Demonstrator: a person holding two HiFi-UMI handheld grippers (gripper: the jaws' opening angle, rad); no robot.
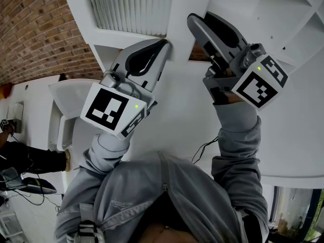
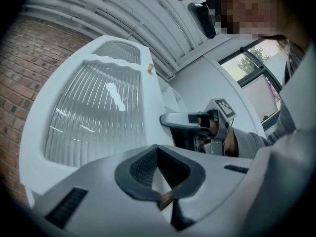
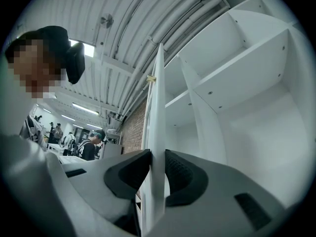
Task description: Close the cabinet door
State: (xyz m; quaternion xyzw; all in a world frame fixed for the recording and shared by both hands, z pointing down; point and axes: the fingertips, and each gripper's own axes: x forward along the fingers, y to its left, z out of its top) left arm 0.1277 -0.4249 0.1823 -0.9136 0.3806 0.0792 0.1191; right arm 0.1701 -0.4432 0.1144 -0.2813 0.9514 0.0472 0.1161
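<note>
Right tool point(image 3: 157, 157) clamping free edge of cabinet door point(image 3: 154, 102), door running straight ahead between its jaws. Open shelves point(image 3: 237, 78) showing right of it. Left tool point(image 2: 157, 148) clenched, empty, sitting just beside door's ribbed pane. Door standing wide open; whole swing shut seemingly remaining.

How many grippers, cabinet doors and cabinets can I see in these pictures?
Grippers: 2 (left gripper, right gripper)
Cabinet door: 1
Cabinet: 1
Total: 4
</note>
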